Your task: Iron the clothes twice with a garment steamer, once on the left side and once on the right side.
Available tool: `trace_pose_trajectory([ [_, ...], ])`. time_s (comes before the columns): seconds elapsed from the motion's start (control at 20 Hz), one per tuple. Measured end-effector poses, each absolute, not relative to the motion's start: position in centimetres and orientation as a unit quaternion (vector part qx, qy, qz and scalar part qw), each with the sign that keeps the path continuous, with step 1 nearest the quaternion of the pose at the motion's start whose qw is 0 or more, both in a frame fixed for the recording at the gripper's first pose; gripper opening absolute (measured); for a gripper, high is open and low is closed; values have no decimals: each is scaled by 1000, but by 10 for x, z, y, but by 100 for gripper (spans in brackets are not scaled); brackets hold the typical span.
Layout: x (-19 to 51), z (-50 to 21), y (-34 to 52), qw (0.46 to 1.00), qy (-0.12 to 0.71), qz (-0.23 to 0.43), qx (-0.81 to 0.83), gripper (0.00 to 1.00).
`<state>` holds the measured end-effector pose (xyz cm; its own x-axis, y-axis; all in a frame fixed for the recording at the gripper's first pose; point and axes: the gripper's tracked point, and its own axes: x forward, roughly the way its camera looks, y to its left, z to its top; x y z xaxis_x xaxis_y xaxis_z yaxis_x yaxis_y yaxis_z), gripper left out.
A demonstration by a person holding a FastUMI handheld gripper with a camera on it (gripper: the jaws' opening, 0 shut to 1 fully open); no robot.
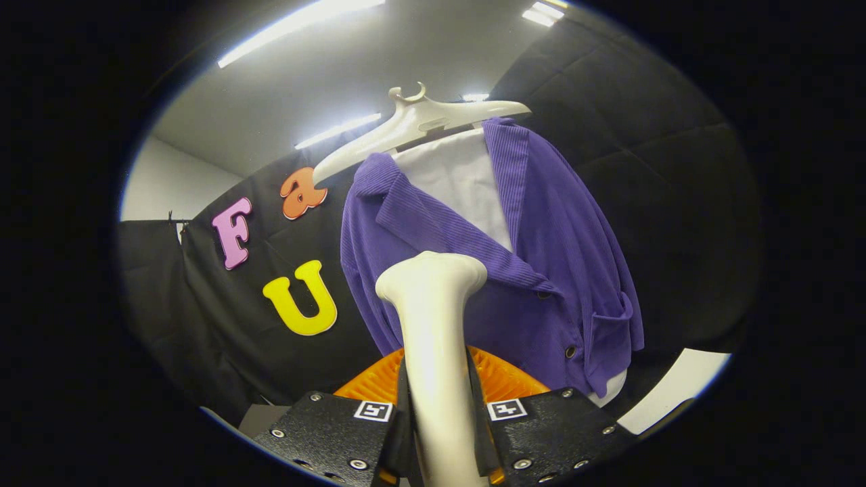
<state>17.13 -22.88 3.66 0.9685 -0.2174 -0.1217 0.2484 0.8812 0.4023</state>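
The booth wall (629, 169) of quilted black cloth forms the backdrop, with a pale ceiling (379, 74) and lit strip lights above it.

Garment: a purple ribbed cardigan (548, 270) hangs over a white inner shirt (460, 182), both carried on a cream plastic hanger (419, 122). The cardigan front is partly open at the top, exposing the white shirt in a V between the two lapels. Dark buttons run down the front edge, and a patch pocket sits on the lower part of the panel farther from the lettered side of the wall. The white shirt hem shows just below the cardigan's lower edge. The garment hangs beyond the fingers, well ahead of them and above.

Steamer: the garment steamer (433, 318) is a cream, smooth-bodied tool standing upright between the fingers. Its shaft rises from the jaws and flares into a rounded head, which overlaps the cardigan's lower lapel area in the view; contact between head and fabric cannot be confirmed. An orange ribbed part (504, 375) spreads out behind the shaft, just above the finger bodies.

Gripper: the gripper (440, 433) has both fingers pressed against the steamer shaft, one on each side, clamped on it. Each finger body carries a small square marker (507, 408) on its upper face, adjacent to the shaft.
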Motion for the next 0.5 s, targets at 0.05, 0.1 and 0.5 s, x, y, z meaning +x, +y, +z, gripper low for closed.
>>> trace_pose_trajectory([
  [0.05, 170, 25, -229, 970, 46, -121, 205, 36],
  [0.1, 170, 15, -228, 970, 56, -122, 202, 36],
  [0.5, 160, -63, -220, 967, 127, -119, 185, 36],
])
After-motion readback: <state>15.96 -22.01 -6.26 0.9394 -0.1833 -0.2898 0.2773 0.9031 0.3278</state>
